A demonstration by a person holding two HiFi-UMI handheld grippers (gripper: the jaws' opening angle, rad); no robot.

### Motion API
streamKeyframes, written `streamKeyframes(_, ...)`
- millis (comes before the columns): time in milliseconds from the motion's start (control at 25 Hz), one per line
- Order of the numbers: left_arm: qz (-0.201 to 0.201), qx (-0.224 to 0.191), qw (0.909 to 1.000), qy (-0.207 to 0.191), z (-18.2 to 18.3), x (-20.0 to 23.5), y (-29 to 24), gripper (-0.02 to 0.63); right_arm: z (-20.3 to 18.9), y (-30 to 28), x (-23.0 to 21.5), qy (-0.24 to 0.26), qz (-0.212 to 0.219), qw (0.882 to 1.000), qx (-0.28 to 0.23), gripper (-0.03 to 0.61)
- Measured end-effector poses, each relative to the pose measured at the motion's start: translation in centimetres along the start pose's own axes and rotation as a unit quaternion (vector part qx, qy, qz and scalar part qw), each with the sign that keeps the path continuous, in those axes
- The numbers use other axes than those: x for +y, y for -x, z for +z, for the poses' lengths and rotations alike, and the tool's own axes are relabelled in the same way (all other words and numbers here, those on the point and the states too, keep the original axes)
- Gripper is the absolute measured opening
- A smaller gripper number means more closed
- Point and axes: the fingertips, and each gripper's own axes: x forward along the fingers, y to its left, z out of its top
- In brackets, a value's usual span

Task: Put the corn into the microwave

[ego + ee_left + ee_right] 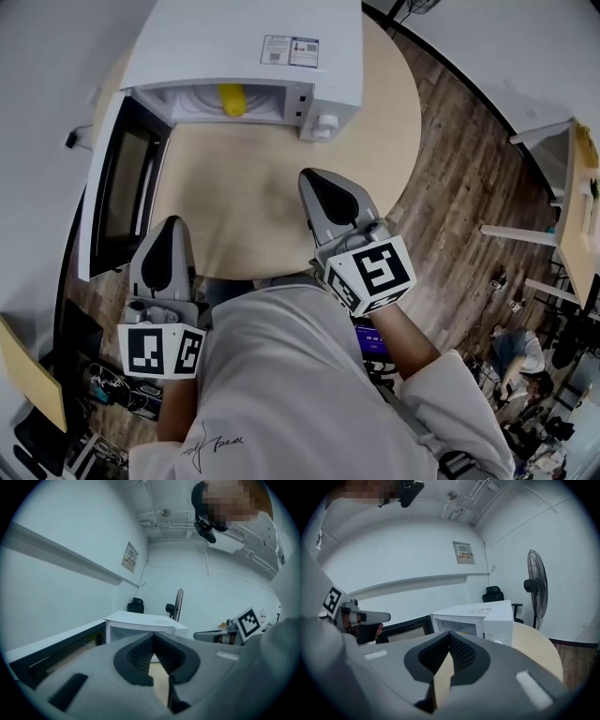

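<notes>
The white microwave [244, 42] stands at the far side of the round wooden table [394, 112], its door [122, 183] swung wide open to the left. The corn [232, 98] lies inside the cavity, a yellow cob just behind the opening and left of the control panel. Both grippers sit at the near edge of the table, well apart from the microwave and pointing toward it. The left gripper [172, 230] is near the free edge of the open door, its jaws pressed together at the tips with nothing between them. The right gripper [317, 183] reaches a little farther over the tabletop, its jaws likewise closed and empty. A pedestal fan [536, 585] stands beyond the table on the right.
</notes>
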Motion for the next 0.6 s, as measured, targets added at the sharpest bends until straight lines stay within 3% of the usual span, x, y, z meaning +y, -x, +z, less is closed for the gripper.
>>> streamKeyframes(280, 0.008, 0.009, 0.9998, 0.014, -1.2, 0.7, 1.0, -0.002, 0.3, 2.2, 2.5, 0.003, 0.020, 1.000, 0.013, 0.011)
streamKeyframes(600, 0.024, 0.016, 0.9995, 0.016, -1.0, 0.9, 2.7, -0.006, 0.9, 4.7, 3.3, 0.002, 0.009, 1.000, 0.019, 0.011)
